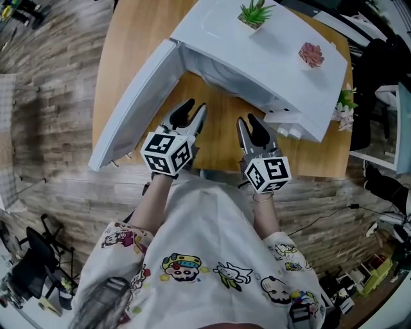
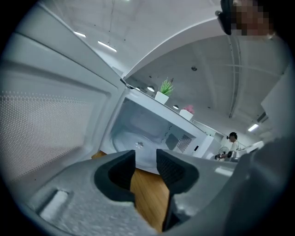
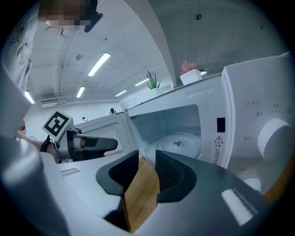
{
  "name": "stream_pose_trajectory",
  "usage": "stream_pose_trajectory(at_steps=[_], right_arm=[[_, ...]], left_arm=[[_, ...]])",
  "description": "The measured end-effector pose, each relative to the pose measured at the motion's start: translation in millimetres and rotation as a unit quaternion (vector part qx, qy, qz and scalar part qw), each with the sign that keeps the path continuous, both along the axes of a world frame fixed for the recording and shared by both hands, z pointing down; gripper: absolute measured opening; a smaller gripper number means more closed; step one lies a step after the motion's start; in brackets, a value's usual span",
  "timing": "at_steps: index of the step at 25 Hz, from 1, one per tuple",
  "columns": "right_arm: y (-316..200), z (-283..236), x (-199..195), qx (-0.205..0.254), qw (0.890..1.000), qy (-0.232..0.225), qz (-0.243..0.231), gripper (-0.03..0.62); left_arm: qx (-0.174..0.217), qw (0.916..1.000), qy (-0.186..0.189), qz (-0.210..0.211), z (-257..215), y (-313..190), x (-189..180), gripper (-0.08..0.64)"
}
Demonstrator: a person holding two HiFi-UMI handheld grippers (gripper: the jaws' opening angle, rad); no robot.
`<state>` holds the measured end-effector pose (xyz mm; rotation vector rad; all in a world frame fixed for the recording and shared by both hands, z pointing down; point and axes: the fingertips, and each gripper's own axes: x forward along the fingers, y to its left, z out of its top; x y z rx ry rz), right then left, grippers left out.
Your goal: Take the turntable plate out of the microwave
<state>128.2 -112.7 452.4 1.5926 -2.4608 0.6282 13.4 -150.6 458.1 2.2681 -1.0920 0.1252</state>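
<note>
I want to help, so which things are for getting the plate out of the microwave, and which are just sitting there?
For the job: microwave, its open door, plate inside, left hand-held gripper, right hand-held gripper, both empty.
Just sitting there: green plant and pink plant on top of the microwave, wooden table underneath.

table [image 1: 128, 51]: smooth wood | microwave [image 1: 257, 64]: glossy white | turntable plate [image 3: 189, 146]: clear glass

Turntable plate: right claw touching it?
Apart. The right gripper view shows the turntable plate lying inside the microwave, with the right claw open short of the cavity, only wooden table between its jaws.
</note>
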Motion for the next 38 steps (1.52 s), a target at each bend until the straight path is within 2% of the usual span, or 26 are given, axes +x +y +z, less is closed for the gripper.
stream_pose_trajectory(at_steps=[6,24,38], right_arm=[[1,24,0,-0.021,1.0,0.0,0.003,0.109],[9,61,13,-0.052,0.998,0.001,0.021,0.109],[16,72,17,-0.067,0.998,0.007,0.018,0.107]], left_arm=[[-0.015,0.9998,0.01,0.004,22,-6,9,0.137],[-0.084,0.9933,0.072,-0.035,81,-30,24,0.137],[-0.143,0.9754,0.152,-0.073,106,-58,40,0.137]])
